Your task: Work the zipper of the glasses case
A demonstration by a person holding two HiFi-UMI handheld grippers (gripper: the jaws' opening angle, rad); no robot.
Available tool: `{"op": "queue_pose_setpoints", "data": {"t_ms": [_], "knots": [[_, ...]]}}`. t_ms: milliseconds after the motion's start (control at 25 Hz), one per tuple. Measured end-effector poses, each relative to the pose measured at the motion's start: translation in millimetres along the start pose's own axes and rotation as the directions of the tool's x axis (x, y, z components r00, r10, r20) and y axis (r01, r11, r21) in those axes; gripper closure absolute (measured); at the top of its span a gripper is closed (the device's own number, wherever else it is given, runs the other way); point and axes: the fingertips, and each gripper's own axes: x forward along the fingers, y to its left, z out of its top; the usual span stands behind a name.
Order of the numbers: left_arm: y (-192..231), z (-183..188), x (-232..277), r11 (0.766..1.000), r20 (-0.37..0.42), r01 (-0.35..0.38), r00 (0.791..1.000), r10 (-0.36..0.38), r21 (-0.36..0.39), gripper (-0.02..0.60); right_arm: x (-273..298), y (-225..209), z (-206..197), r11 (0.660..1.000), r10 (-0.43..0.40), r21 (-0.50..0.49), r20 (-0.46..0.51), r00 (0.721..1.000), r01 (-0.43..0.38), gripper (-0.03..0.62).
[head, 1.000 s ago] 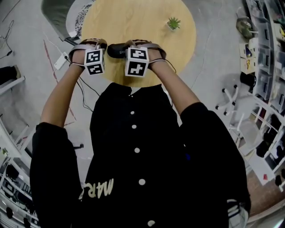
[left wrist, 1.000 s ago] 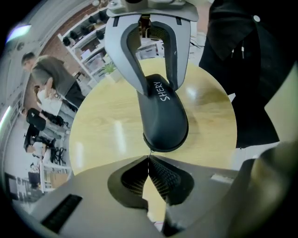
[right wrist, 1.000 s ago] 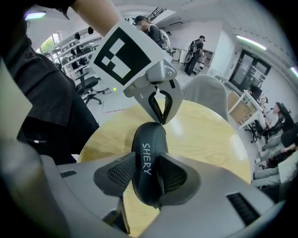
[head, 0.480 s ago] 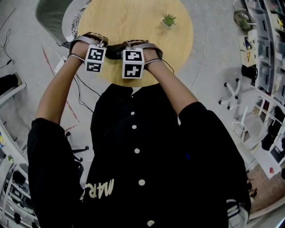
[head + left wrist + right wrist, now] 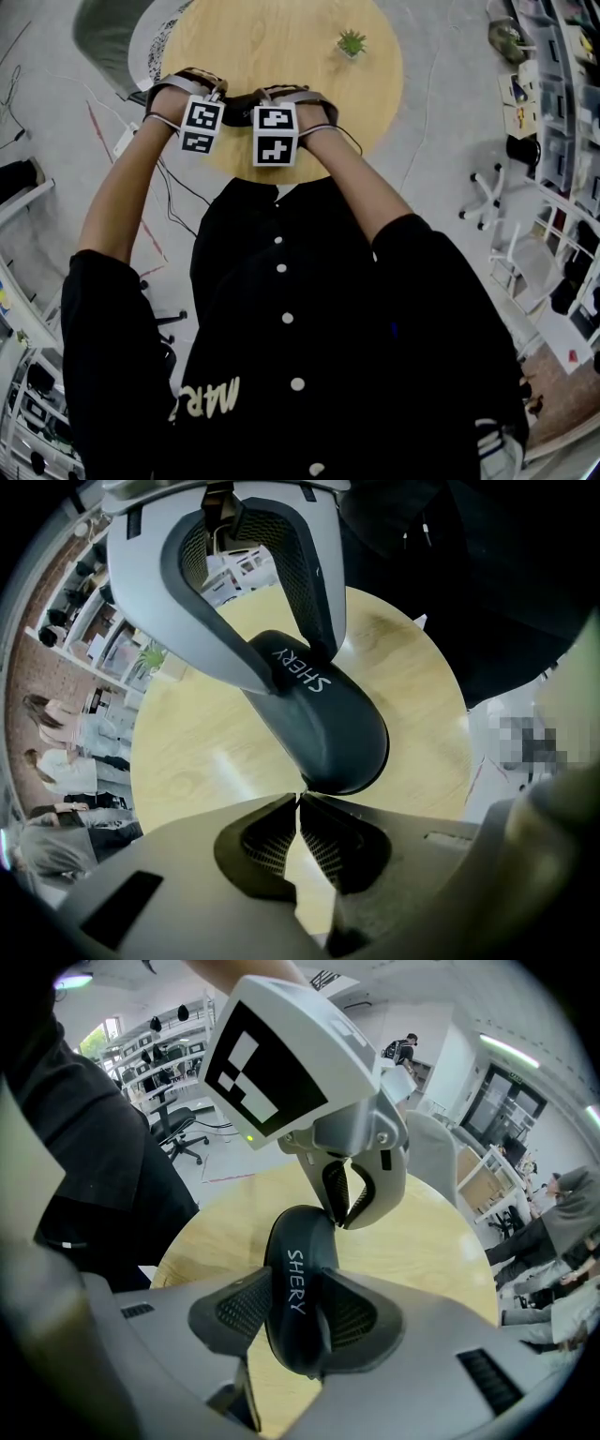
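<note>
A black glasses case (image 5: 244,105) marked "SHERY" is held above the near edge of the round wooden table (image 5: 281,47). My right gripper (image 5: 295,1312) is shut across the middle of the case (image 5: 300,1269), with one pad on each side. My left gripper (image 5: 298,799) is shut, its tips pinched together at the rounded end of the case (image 5: 328,724), where a thin sliver of the zipper pull shows between them. The right gripper view shows the left gripper (image 5: 344,1221) coming down onto the case's far end. In the head view, both marker cubes hide the jaws.
A small potted plant (image 5: 352,42) stands at the table's far right. Cables (image 5: 122,131) lie on the floor to the left. Office chairs (image 5: 487,202) and shelves are at the right. People (image 5: 56,733) stand in the background, beyond the table (image 5: 206,752).
My left gripper has rolled about its own axis, and its marker cube now sits tilted. The right gripper and the case have stayed in place.
</note>
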Motion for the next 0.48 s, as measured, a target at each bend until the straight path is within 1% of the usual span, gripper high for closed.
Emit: {"op": "queue_pose_setpoints", "data": {"t_ms": [120,280,320,360,400,480], "knots": [[0.5,1.2,0.7,1.0,-0.009,-0.015,1.0,0.015,-0.007,0.571,0.8,0.4,-1.0,1.0,-0.004,0.005,-0.016,1.0,0.004,0.424],[-0.7,-3.3,-0.3,0.995,-0.013,-0.064,0.998,0.063,-0.076,0.571,1.0,-1.2,0.1,0.999,-0.013,0.036,-0.015,1.0,0.013,0.422],[-2.6,-5.0,0.1,0.994,-0.02,-0.066,0.998,0.064,-0.092,0.571,0.5,-1.1,-0.1,0.999,-0.018,0.044,-0.008,1.0,0.018,0.422],[-6.1,-6.9,1.0,0.993,-0.029,-0.056,0.998,0.053,-0.106,0.541,0.0,-0.5,-0.4,0.999,-0.025,0.045,-0.003,1.0,0.025,0.423],[-10.5,-9.4,1.7,0.992,-0.039,-0.039,0.999,0.035,-0.118,0.495,-0.4,0.4,-0.8,0.999,-0.033,0.039,-0.001,0.999,0.033,0.423],[-17.8,-15.4,-0.1,0.991,-0.06,-0.016,0.998,0.008,-0.135,0.45,-1.0,2.1,-1.2,0.999,-0.047,0.015,-0.004,0.999,0.047,0.421]]}}
